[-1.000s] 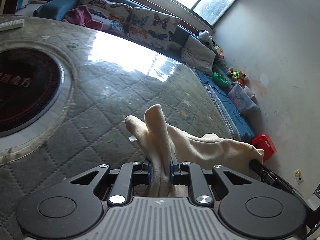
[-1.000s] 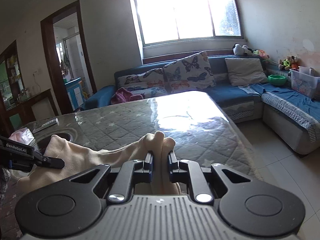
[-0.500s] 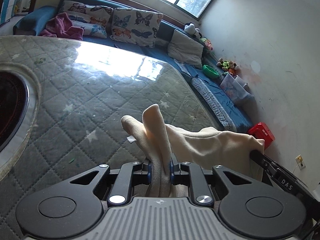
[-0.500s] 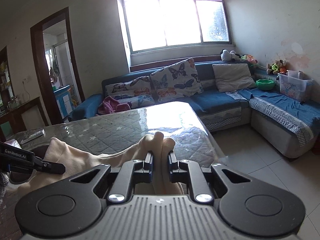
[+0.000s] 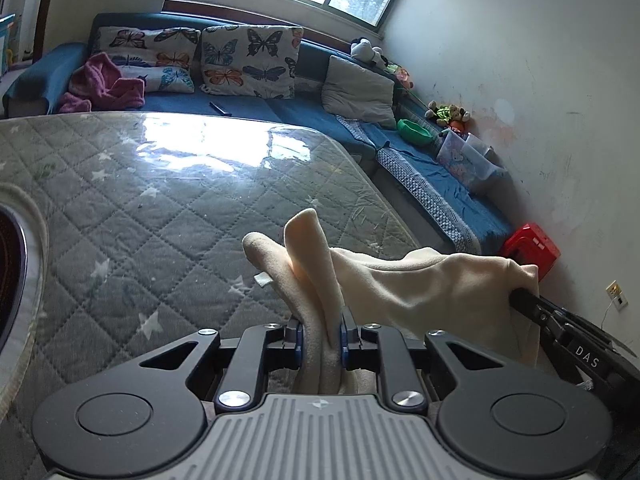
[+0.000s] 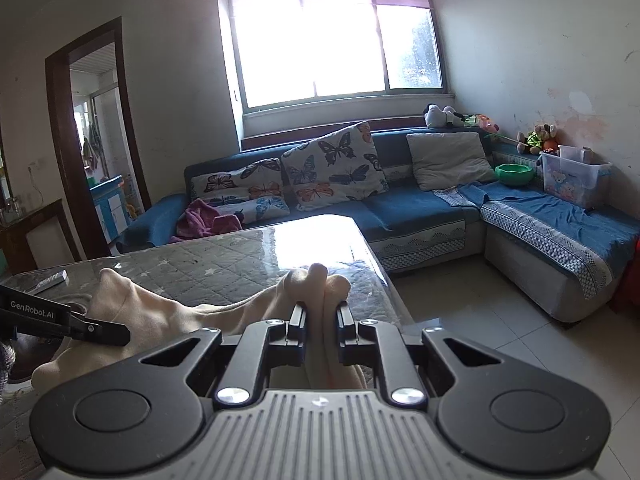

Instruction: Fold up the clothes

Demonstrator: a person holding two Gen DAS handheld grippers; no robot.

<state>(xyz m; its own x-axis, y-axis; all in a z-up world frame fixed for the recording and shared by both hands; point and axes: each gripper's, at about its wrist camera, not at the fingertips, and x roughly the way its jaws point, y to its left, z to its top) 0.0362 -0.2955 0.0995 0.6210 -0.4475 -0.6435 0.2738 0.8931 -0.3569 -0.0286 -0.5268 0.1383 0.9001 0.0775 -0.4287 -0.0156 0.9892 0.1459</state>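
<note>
A cream fleece garment (image 5: 420, 284) hangs stretched between my two grippers above the table. My left gripper (image 5: 320, 336) is shut on one bunched corner of it, with folds sticking up past the fingers. My right gripper (image 6: 320, 320) is shut on the other corner of the garment (image 6: 160, 316). The right gripper shows at the right edge of the left wrist view (image 5: 560, 328), clamped on the cloth. The left gripper shows at the left edge of the right wrist view (image 6: 80, 324). The garment's lower part is hidden below both grippers.
The table has a grey quilted cover under glass (image 5: 180, 200), with a round dark inset (image 5: 12, 272) at the left. A blue corner sofa (image 6: 420, 208) with butterfly cushions stands behind. A red crate (image 5: 528, 248) sits on the tiled floor (image 6: 480, 320) at the right.
Both grippers have lifted and swung toward the table's right end with the garment still held; the dark inset has slid out of the left view and more floor and sofa show.
</note>
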